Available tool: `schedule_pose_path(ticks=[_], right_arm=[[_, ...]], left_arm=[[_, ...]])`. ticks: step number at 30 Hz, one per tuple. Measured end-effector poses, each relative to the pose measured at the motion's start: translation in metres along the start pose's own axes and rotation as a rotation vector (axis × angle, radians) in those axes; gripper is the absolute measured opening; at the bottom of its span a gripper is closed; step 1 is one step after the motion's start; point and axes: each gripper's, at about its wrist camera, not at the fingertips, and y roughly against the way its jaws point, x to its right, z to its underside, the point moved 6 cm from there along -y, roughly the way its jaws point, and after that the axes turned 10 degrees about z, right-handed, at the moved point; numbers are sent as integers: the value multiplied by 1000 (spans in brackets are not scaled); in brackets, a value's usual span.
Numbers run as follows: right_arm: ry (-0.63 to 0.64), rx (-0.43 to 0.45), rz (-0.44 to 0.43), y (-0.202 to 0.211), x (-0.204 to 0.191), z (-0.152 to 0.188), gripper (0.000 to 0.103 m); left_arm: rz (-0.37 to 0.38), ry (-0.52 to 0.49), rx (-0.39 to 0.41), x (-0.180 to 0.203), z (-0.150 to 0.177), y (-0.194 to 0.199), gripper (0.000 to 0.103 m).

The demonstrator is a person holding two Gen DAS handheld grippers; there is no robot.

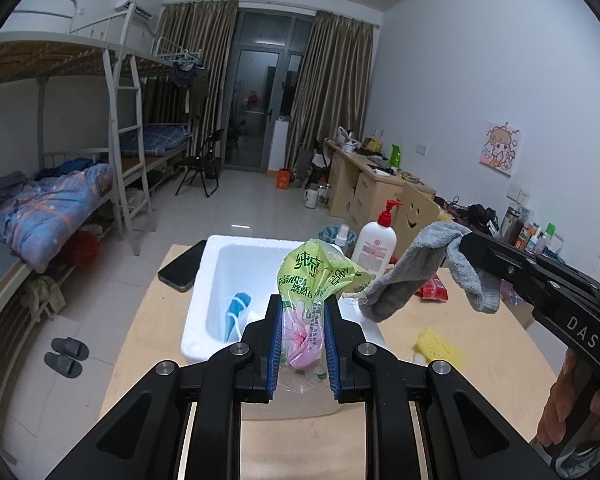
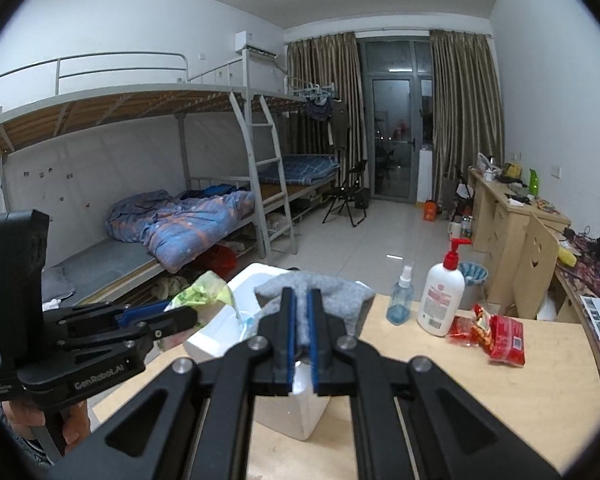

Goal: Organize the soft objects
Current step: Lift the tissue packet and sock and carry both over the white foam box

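Gripping tissue pack (image 1: pixel 306 300); grey sock (image 2: pixel 320 294)

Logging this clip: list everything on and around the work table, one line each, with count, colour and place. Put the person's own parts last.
table: one, light wood, under everything.
foam box: one, white, table's left part, a blue-white item inside.
tissue pack: one, green-pink plastic, held over the box.
sock: one, grey, held above the table.
phone: one, black, left of the box.
lotion bottle: one, white with red pump, far edge.
spray bottle: one, clear blue, beside the lotion.
snack packets: red, right of the lotion; count unclear.
sponge: one, yellow, right of the box.
left claw: black, shut on the tissue pack.
right claw: black, shut on the sock.
hand: on the right claw's handle.
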Motion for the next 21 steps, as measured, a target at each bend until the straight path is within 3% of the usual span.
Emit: schedule_pose_path(ticks=[21], right_arm=[[-18,-6,38,-19,16,-7,8]], left_arm=[[-6,9,-94,-18,-7,-82,23]])
